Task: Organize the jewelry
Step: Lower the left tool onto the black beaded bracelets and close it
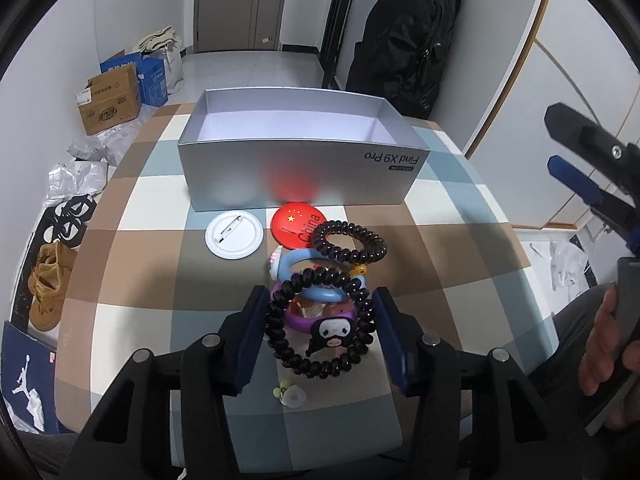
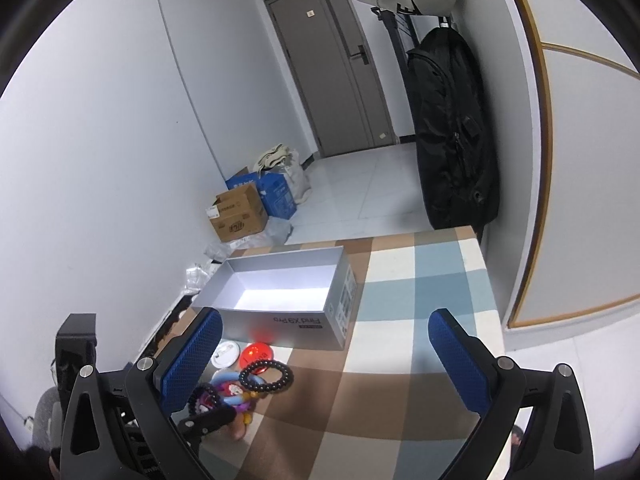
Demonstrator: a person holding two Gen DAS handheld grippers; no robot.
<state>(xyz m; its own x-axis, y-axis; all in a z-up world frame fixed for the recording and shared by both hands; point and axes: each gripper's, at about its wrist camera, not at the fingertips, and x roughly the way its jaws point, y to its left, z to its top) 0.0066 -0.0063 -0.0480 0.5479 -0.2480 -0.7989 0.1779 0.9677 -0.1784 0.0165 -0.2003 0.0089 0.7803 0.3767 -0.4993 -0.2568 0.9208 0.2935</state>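
My left gripper (image 1: pixel 320 294) is shut on a black spiral hair tie (image 1: pixel 276 332) that carries a cartoon charm (image 1: pixel 332 332); both pads touch the coil's sides. Under it lie a purple ring (image 1: pixel 300 320) and a light blue ring (image 1: pixel 294 264). A second black spiral tie (image 1: pixel 348 242) overlaps a red badge (image 1: pixel 290 222), with a white badge back (image 1: pixel 234 236) to its left. Behind them stands an open silver box (image 1: pixel 296 176). My right gripper (image 2: pixel 324 314) hangs open above the table's right side, with nothing between its fingers. It also shows at the right edge of the left wrist view (image 1: pixel 558 140).
The checked tablecloth (image 1: pixel 460 264) covers a small table. A small pale trinket (image 1: pixel 290 394) lies near the front. On the floor at the left are cardboard boxes (image 1: pixel 110 102), shoes (image 1: pixel 50 280) and plastic bags. A black backpack (image 1: pixel 404 40) hangs behind the table. A hand (image 1: pixel 608 340) holds the right gripper.
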